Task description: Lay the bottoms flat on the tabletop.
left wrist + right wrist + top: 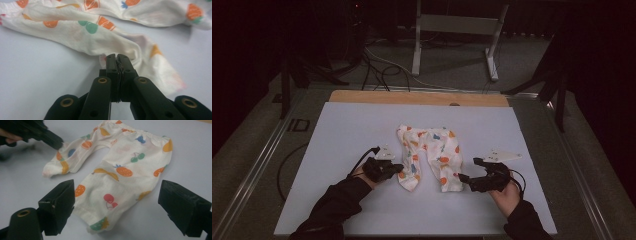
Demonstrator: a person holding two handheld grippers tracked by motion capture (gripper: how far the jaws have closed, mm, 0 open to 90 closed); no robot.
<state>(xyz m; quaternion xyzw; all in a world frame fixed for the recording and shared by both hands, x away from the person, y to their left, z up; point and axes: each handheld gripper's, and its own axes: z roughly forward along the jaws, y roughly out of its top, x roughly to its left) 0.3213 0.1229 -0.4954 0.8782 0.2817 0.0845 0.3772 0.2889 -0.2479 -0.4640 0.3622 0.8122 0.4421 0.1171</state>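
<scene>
A white mat (342, 135) covers the table, leaving a wooden strip (417, 97) bare along its far edge. Beyond that edge, black cables (379, 70) and a grey metal frame (457, 30) sit on the floor

White table (342, 130) (wooden far edge): fruit-print baby trousers (432, 150) lying flat.

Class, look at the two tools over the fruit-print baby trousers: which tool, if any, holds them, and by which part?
The left tool is shut on the baby trousers, pinching the outer edge of one leg. The right tool is open, holding nothing.
</scene>
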